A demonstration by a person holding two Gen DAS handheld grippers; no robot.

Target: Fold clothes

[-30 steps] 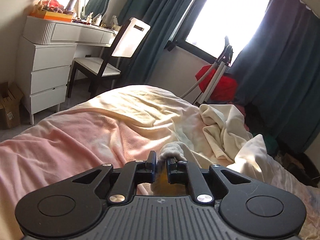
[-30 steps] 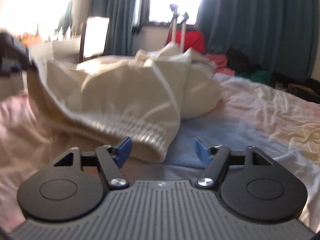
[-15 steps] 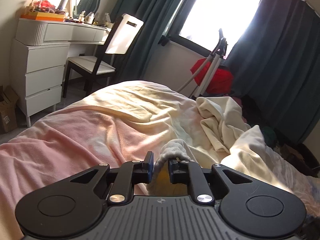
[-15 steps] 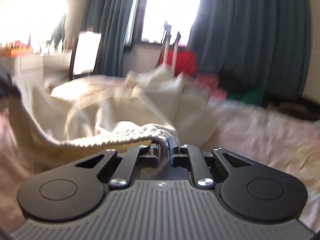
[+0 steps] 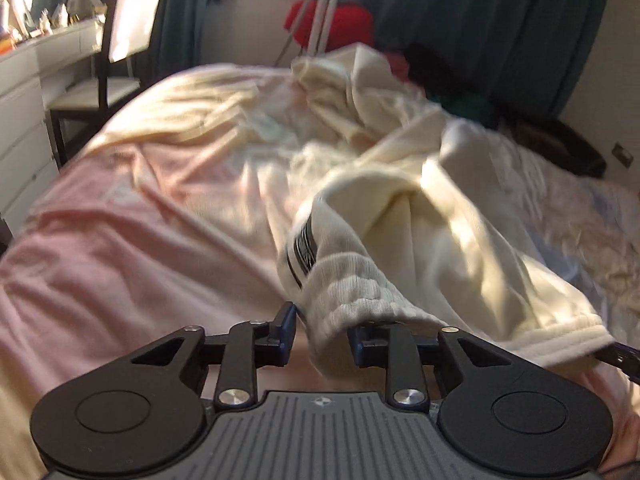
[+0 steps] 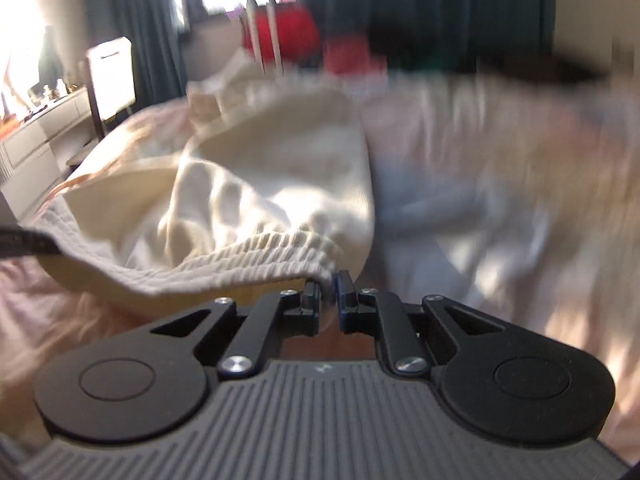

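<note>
Through the left wrist camera I see my left gripper [image 5: 320, 334] with its jaws parted to a middling gap, and the ribbed hem [image 5: 352, 300] of the cream sweatshirt [image 5: 440, 216] drooping between them; the fingers stand apart from the cloth on at least one side, so I judge nothing is pinched here. The sweatshirt lies crumpled across the bed [image 5: 132, 216], on the pink cover, a dark label [image 5: 304, 246] showing near the hem. Through the right wrist camera, which is blurred, my right gripper [image 6: 329, 300] has its jaws drawn narrow and clamped on the ribbed hem [image 6: 248, 256], which stretches off to my left while the body of the sweatshirt [image 6: 280, 160] sags behind onto the bed [image 6: 500, 184]. The fabric looks soft, thick and light; I expect it to drape and bunch, not hold a line. The ribbing is the firmest part and the best place to take hold, at a corner, and I would pinch deep so it cannot slide out
</note>
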